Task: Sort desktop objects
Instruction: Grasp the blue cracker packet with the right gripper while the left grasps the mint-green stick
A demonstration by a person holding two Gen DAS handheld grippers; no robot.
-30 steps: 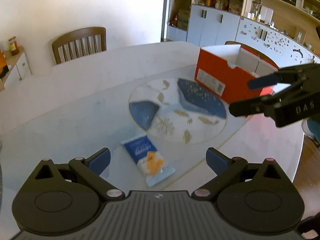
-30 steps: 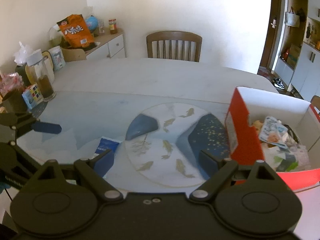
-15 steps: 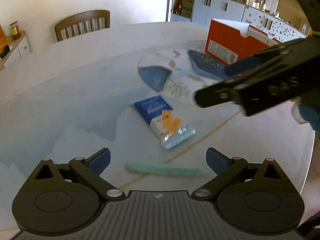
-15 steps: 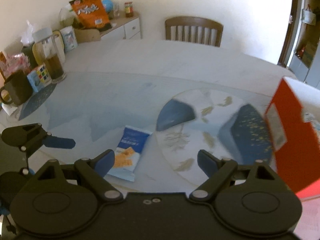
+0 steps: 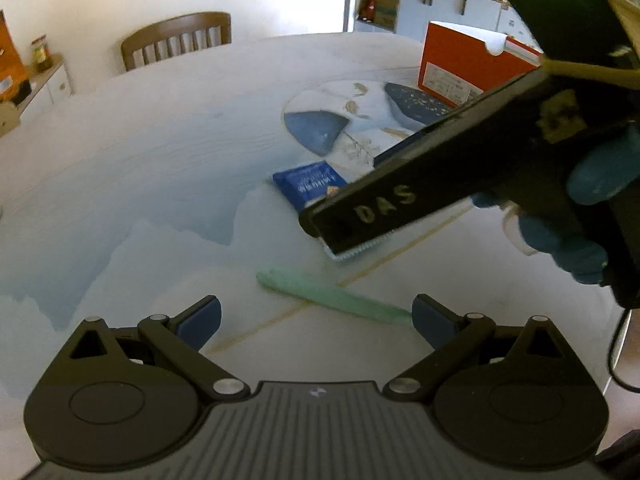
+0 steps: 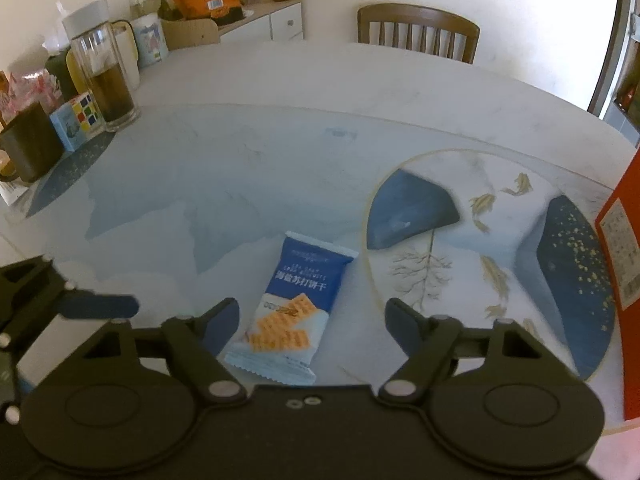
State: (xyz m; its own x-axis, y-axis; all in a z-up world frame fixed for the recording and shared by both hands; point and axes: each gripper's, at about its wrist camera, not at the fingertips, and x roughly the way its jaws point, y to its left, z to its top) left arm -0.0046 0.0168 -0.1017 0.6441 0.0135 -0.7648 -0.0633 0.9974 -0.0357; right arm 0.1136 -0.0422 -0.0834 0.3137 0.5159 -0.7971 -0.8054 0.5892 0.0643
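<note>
We hover the right gripper (image 6: 312, 316) over the cracker pkt (image 6: 294, 312), jaws closing w/ pkt between but ungripped, since it goes into the far-right orange box (image 5: 468, 66); left gripper (image 5: 316, 318) wide open, empty, near the green stick (image 5: 332, 298).

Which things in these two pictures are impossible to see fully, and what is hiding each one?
- Cracker packet: in the left wrist view, the right gripper's body covers its lower half.
- Orange box: cut by the right wrist view's edge; its inside is unseen in either view.
- Green strip: its far end goes behind the left gripper's finger.
- Right gripper: jaws closing, packet between them; contact cannot be told.
</note>
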